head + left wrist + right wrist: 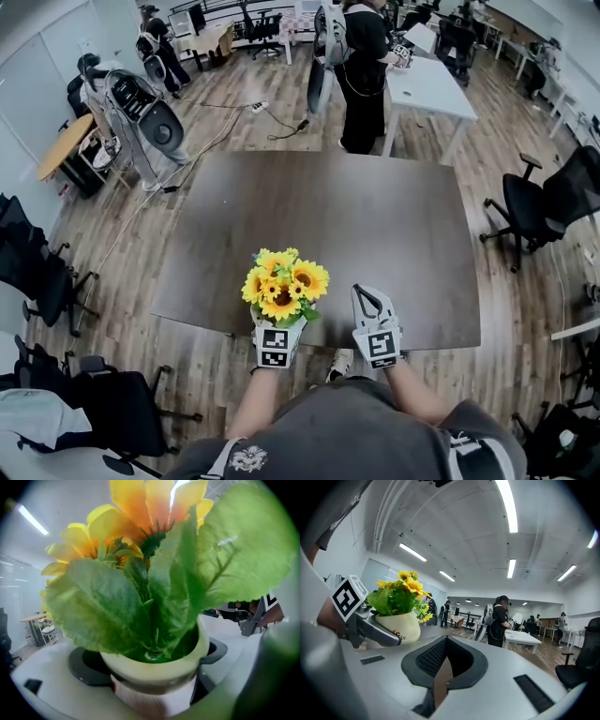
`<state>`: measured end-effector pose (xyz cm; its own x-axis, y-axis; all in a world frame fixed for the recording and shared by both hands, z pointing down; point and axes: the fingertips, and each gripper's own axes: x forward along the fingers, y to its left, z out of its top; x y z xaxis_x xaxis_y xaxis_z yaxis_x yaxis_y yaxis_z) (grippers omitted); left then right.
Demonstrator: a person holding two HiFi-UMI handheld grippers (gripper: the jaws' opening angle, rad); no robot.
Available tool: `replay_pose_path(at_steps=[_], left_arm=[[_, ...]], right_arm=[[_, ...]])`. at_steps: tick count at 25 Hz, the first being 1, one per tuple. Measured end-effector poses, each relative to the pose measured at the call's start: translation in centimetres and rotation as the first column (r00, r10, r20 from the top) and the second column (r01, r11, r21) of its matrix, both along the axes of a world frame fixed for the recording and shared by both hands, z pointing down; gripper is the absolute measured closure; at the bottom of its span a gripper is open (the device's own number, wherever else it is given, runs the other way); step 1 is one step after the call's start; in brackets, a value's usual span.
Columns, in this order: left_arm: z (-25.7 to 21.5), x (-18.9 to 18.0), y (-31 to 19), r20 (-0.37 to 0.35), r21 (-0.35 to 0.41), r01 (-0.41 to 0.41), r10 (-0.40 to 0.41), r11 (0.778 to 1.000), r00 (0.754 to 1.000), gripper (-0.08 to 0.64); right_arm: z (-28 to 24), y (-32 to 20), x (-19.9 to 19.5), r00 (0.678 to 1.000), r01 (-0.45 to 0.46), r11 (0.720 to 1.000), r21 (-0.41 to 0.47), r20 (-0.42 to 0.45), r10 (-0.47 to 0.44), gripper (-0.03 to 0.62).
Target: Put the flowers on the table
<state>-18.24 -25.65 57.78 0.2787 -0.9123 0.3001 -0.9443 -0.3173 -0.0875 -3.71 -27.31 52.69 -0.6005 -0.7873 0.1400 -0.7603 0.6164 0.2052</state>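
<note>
Head view: potted flowers (284, 281), upright, clamped by left gripper (278, 330) at table (394, 225) near edge, tabletop lying toward 12 o'clock; right gripper (373, 319) closed, empty.

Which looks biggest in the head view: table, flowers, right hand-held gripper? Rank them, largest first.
Largest: table, by far.
Then: flowers.
Smallest: right hand-held gripper, only slightly smaller than the flowers; a close call.

An open-plan office is seen, wood-plank floor (234, 122) laid throughout, a large dark table (375, 225) set in the middle, black swivel chairs (525, 211) parked around it, white desks (427, 89) ranged behind, strip lights (506, 503) fixed overhead, a person (364, 66) caught standing by.
</note>
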Motion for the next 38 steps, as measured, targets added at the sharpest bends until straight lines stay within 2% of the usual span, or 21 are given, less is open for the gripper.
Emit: replay_pose_path(at_steps=[13,20,24,28,38], left_arm=[[2.9,0.9,-7.0,0.036,-0.076,-0.028,0.031,0.997,0.999,0.015],[4.4,1.7,-9.0,0.047,-0.112,-0.015,0.020,0.994,0.999,0.015],[5.2,1.9,-10.1,0.049,-0.117,0.007,-0.001,0.993,0.999,0.014],[6.1,2.0,-11.2,0.061,-0.129,0.023,-0.016,0.991,0.998,0.014],[10.5,0.5,-12.3,0.070,-0.206,0.057,-0.043,0.977,0.997,0.014]], right_arm=[[2.4,-7.3,0.2,1.000,0.006,0.999,-0.048,0.026,-0.005,0.569],[4.3,-9.2,1.1,1.000,0.011,0.995,-0.099,0.016,-0.009,0.569],[4.7,-10.5,1.0,0.998,0.038,0.997,-0.072,0.044,-0.035,0.569],[5.0,-11.2,1.0,0.998,0.056,0.995,-0.082,0.032,-0.053,0.569],[7.4,-11.8,1.4,0.999,0.005,0.992,-0.124,0.032,-0.001,0.569]])
